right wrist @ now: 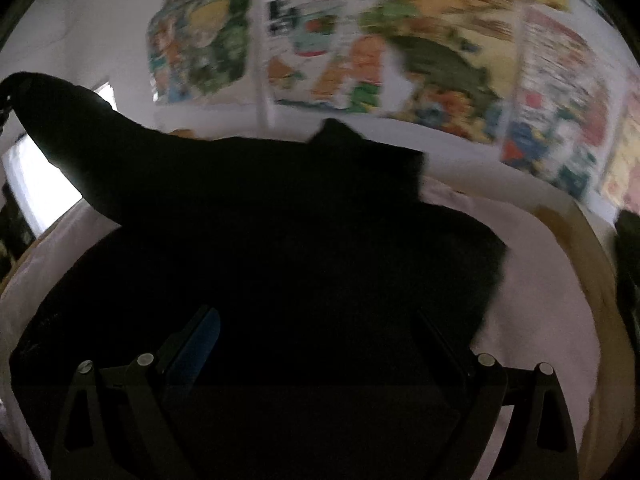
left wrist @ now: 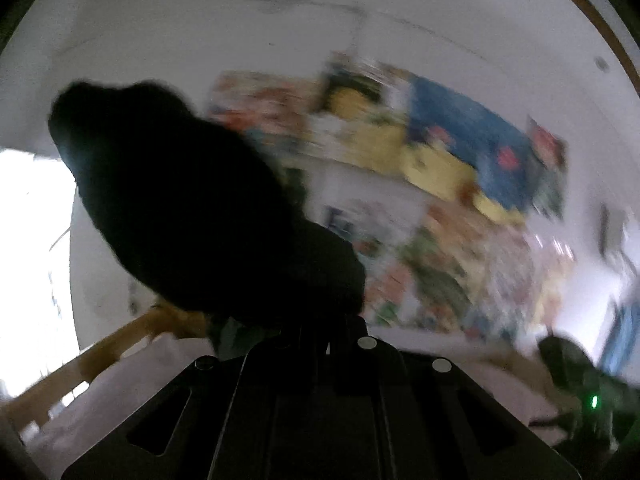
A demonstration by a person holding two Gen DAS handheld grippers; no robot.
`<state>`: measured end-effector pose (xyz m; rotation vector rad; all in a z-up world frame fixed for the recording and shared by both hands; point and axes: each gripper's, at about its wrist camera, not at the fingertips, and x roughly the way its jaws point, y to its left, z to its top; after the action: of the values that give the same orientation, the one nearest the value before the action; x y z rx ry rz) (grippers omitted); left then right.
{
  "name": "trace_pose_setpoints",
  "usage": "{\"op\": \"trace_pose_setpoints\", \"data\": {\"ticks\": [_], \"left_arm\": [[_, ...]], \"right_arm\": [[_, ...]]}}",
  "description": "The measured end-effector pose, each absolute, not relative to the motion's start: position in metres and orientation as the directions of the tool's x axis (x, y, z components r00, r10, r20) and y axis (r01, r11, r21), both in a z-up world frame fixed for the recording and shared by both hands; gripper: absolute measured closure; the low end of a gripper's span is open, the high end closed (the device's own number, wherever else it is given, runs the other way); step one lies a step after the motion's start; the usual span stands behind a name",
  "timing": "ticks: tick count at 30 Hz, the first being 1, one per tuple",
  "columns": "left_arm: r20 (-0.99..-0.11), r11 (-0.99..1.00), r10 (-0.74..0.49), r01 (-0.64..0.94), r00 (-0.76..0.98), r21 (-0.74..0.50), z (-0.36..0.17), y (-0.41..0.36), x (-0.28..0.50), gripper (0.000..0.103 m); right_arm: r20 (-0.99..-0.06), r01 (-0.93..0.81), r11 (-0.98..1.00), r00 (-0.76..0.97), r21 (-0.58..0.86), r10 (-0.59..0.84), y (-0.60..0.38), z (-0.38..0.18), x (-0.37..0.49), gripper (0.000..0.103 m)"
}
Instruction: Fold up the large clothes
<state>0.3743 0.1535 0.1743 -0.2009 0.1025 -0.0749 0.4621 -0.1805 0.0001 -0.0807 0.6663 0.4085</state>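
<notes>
Garment [right wrist: 280, 240], black, lies across the pale bed [right wrist: 540, 280], long axis running left to right. Left tongs [left wrist: 320, 320] lift one clenched end high; right tongs [right wrist: 316, 344] hover spread directly above the middle, nearer to the bulk

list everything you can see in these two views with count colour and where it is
black garment: one, black, spread on the bed, one end lifted at left
bed sheet: one, pale pink, under the garment
bed frame: one, light wood, along the bed's edge
posters: several, multicoloured, on the white wall, blurred
window: one, bright white, far left
left gripper: one, black, shut on the black garment
right gripper: one, black, open over the garment
</notes>
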Motion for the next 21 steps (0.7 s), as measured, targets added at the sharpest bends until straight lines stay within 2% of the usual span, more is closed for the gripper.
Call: {"op": "trace_pose_setpoints", "data": {"ticks": [5,10,15,21], "left_arm": [[-0.239,0.98,-0.193,0.198,0.952,-0.004,0.174,0.057,0.411,0.101],[-0.384,0.928,-0.232,0.322,0.894,0.188,0.128,-0.042,0.449,0.101],[-0.512,0.895,-0.297,0.421,0.806,0.144,0.068,-0.1,0.488,0.102],[-0.638,0.877,-0.328,0.476,0.697,0.068,-0.012,-0.111,0.51,0.102]], "right_arm": [[-0.58,-0.37,0.893,0.681,0.255,0.448,-0.237,-0.004,0.47,0.006],[-0.536,-0.331,0.854,0.672,0.401,0.512,-0.275,-0.01,0.486,0.006],[-0.449,-0.273,0.763,0.675,0.586,0.586,-0.32,-0.023,0.502,0.006],[-0.361,-0.202,0.612,0.652,0.765,0.667,-0.357,-0.054,0.519,0.006]]}}
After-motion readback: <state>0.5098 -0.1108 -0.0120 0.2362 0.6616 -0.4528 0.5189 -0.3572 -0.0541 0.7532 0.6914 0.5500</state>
